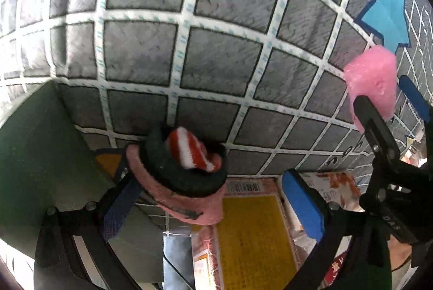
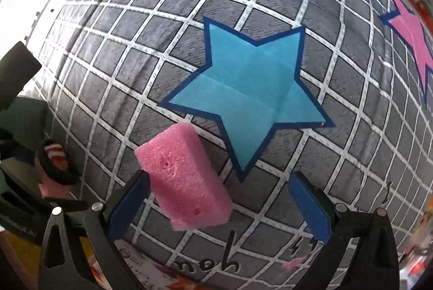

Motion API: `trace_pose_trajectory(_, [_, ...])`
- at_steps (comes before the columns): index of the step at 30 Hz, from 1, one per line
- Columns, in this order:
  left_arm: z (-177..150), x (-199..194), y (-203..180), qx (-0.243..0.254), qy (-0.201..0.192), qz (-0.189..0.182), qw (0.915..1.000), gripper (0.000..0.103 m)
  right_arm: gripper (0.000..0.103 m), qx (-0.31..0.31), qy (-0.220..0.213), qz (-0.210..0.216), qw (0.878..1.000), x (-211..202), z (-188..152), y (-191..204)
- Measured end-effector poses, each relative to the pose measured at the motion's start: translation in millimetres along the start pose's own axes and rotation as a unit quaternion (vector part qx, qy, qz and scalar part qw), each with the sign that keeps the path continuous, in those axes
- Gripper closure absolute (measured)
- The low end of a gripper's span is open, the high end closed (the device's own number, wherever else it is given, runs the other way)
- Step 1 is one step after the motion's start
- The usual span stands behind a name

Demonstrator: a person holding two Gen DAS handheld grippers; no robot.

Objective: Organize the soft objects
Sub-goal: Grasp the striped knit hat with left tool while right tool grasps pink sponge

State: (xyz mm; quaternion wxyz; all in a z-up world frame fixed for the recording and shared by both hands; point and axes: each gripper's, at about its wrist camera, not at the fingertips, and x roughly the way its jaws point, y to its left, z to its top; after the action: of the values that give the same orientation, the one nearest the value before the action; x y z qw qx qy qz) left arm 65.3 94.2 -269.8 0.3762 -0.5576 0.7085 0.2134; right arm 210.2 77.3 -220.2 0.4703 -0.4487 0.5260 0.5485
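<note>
A pink foam sponge block (image 2: 184, 179) lies on the grey grid-patterned cloth (image 2: 243, 6), just left of a blue star (image 2: 249, 98). My right gripper (image 2: 219, 203) is open, its blue pads either side of the sponge's near end; the left pad (image 2: 127, 203) touches it. The sponge also shows in the left wrist view (image 1: 372, 81). My left gripper (image 1: 213, 206) is open around a pink plush piece (image 1: 178, 198) with a black ring and a red-and-white striped part (image 1: 192, 152), at the cloth's near edge.
A pink star (image 2: 414, 38) lies at the far right of the cloth. A green box (image 1: 40, 154) stands left of the plush piece. Below the cloth edge are a yellow mat (image 1: 254, 241) and printed packaging (image 1: 338, 187).
</note>
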Motion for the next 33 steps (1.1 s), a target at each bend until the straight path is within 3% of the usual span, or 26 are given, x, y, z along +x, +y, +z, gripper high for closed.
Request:
trace_pose_trajectory(1, [0, 1, 0, 0.001, -0.001, -0.007, 1.0, 0.001, 0.004, -0.003, 0.0, 0.009, 1.0, 0, 0, 3])
trace_pose_trajectory(6, [-1, 7, -5, 0.001, -0.005, 0.01, 0.9999, 0.014, 0.049, -0.018, 0.007, 0.054, 0.998, -10, -6, 16])
trace_pose_trajectory(10, [-3, 11, -12, 0.012, -0.007, 0.022, 0.9997, 0.016, 0.047, -0.062, -0.003, 0.04, 0.997, -14, -12, 36])
trace_pose_trajectory(12, [0, 11, -11, 0.017, -0.003, 0.028, 0.9995, 0.016, 0.02, -0.089, 0.0, 0.022, 0.996, -22, -27, 53])
trace_pose_trajectory(14, [2, 9, -5, 0.021, -0.002, 0.028, 0.9994, 0.016, 0.019, -0.112, -0.008, -0.006, 0.994, -20, -31, 62])
trace_pose_trajectory(19, [8, 9, 4, 0.023, -0.004, 0.034, 0.9991, 0.018, 0.018, -0.106, -0.001, -0.019, 0.994, -12, -27, 72])
trace_pose_trajectory(20, [9, 10, 4, 0.027, -0.006, 0.044, 0.9986, 0.024, 0.022, -0.103, -0.005, -0.02, 0.995, -15, -27, 74])
trace_pose_trajectory(22, [6, 5, 1, 0.036, -0.012, 0.07, 0.9968, 0.039, 0.052, -0.093, -0.011, -0.022, 0.995, -23, -25, 74])
trace_pose_trajectory(24, [2, -2, 3, 0.043, -0.023, 0.087, 0.995, 0.063, 0.054, -0.056, -0.001, 0.023, 0.998, -29, -24, 67])
trace_pose_trajectory(26, [-3, -11, 7, 0.048, -0.042, 0.072, 0.9954, 0.073, 0.054, -0.022, -0.005, 0.049, 0.999, -37, -26, 61])
trace_pose_trajectory(30, [-16, -35, 6, 0.054, -0.099, 0.055, 0.9921, 0.076, 0.054, 0.02, -0.022, 0.071, 0.997, -57, -34, 47])
trace_pose_trajectory(33, [-32, -59, -6, 0.08, -0.169, 0.063, 0.9804, 0.076, 0.054, 0.048, -0.039, 0.076, 0.995, -78, -42, 35])
